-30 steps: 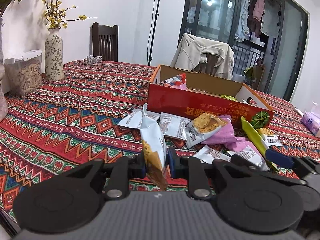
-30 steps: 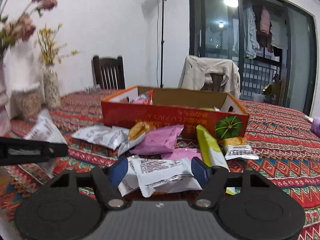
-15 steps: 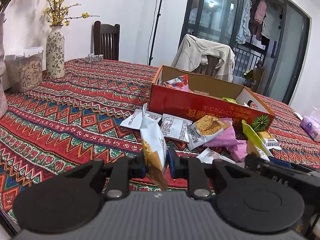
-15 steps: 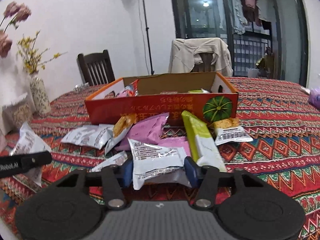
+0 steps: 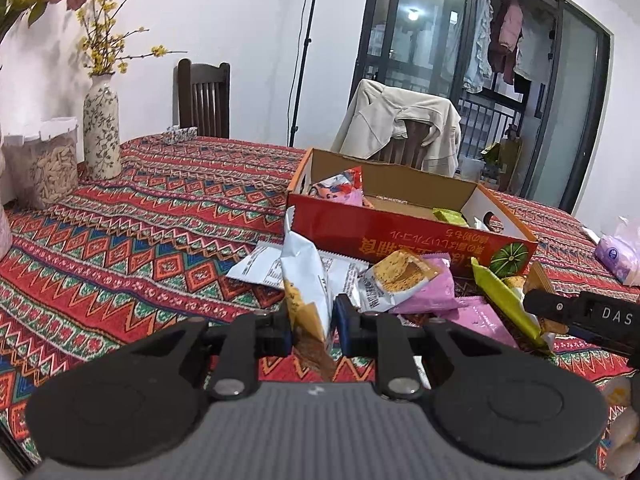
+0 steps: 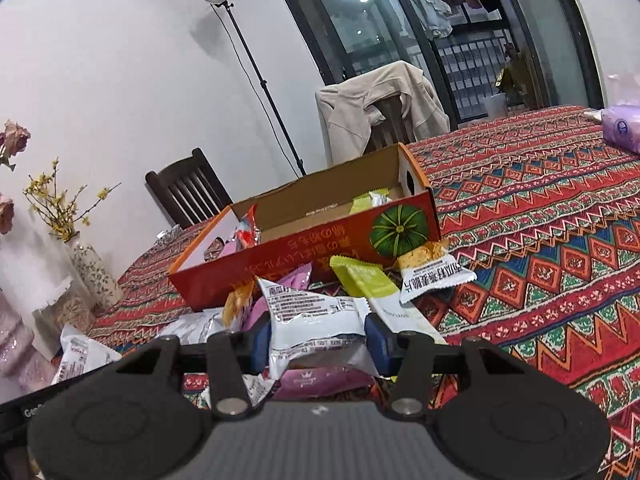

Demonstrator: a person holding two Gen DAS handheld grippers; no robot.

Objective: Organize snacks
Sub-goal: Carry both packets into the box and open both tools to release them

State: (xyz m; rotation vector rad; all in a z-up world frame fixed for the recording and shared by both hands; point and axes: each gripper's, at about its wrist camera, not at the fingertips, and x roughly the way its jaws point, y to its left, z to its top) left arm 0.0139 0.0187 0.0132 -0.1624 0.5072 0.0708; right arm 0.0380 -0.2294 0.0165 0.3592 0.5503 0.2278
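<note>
Loose snack packets (image 5: 404,280) lie heaped before the open red box (image 5: 400,232) on a patterned tablecloth (image 5: 140,240). The left gripper (image 5: 311,320) pinches a white packet (image 5: 306,276) upright; the right gripper (image 6: 318,336) clamps a white pouch (image 6: 316,320). A flower vase (image 5: 101,128), wooden chair (image 5: 204,100) and dark glass doors (image 5: 460,60) stand beyond.

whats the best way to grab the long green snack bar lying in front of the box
Pinch the long green snack bar across its narrow width near the middle, coming from above. It lies flat with its length pointing at the red box, and neighbouring packets crowd its near end.
</note>
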